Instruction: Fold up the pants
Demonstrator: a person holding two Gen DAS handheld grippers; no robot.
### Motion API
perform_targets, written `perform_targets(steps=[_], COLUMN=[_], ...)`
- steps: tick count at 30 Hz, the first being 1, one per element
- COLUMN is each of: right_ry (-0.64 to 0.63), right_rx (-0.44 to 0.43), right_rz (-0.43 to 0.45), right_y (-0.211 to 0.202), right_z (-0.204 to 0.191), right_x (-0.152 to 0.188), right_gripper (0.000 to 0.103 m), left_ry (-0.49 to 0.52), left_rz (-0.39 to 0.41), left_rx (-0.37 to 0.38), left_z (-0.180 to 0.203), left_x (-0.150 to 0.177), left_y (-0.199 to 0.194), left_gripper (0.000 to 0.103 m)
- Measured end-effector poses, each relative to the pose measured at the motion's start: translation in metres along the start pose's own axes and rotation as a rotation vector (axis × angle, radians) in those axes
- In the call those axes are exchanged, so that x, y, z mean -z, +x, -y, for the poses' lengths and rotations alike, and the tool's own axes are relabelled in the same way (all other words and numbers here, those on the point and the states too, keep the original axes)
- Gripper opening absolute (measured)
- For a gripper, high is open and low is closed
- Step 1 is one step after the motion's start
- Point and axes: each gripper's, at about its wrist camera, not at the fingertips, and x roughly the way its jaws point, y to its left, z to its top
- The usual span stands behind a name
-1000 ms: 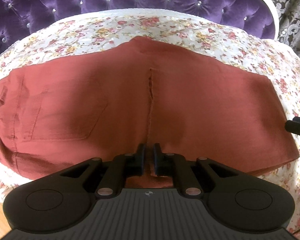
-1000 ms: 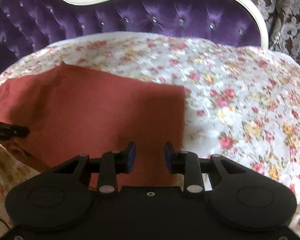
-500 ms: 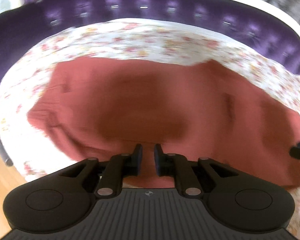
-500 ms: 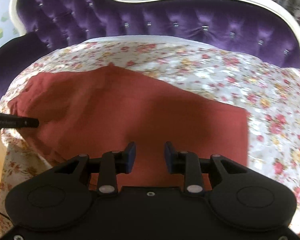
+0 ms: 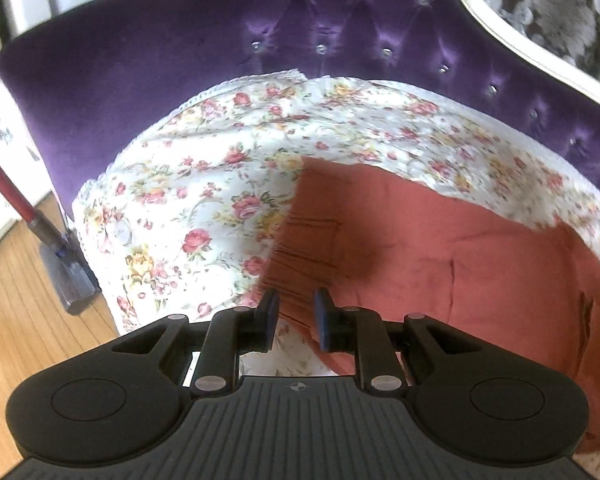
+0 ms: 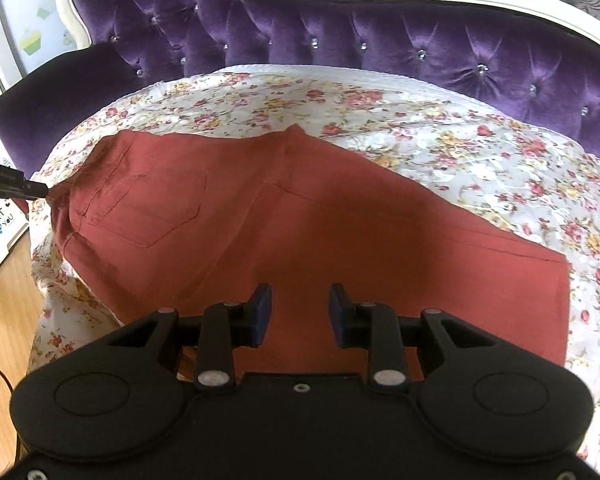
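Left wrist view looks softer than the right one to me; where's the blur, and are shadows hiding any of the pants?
Left wrist view: floral cover smeared toward the right edge; pants carry a dark shadow patch. Right wrist view: sharp, with a broad shadow across the pants; seams and pocket still readable.

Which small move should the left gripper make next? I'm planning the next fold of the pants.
Probably ease the left gripper down onto the waistband corner of the pants and close. Its jaws have just been opening and stand apart with nothing pinched, right above that corner. The pants lie flat, already folded once, on the floral sheet. The right gripper is open over the near edge.
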Motion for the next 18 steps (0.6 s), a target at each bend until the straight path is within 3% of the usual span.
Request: perform_targets(steps=[4,7,12,14,18], right_ry=[-0.010,-0.017,-0.026,-0.026,-0.038], right_rx=[-0.005,-0.007,-0.010,-0.013,-0.021], right_rz=[-0.012,-0.018,-0.024,-0.022,-0.022], right_y=[0.004,0.006,0.008,0.008,0.009], right_z=[-0.007,-0.010,-0.015,-0.017,-0.022], right_x=[-0.002,-0.004,-0.006,-0.006,-0.008], right_gripper=[0.039,0.039,0.039,0.039,0.039], left_ry=[-0.034,-0.052,-0.044,-0.034,-0.018], left_rz=[-0.021,-0.011,0.046,0.051,0.027], left_rx=[0.056,0.071,0.095,0.110,0.102], left_z=[-0.008,-0.011,-0.010,-0.011,-0.011], left_x=[0.005,0.010,0.018,0.023,0.030], left_y=[0.015,0.024,0.022,0.022,0.034], left_gripper=[0.022,0.035,0.039,0.049,0.051])
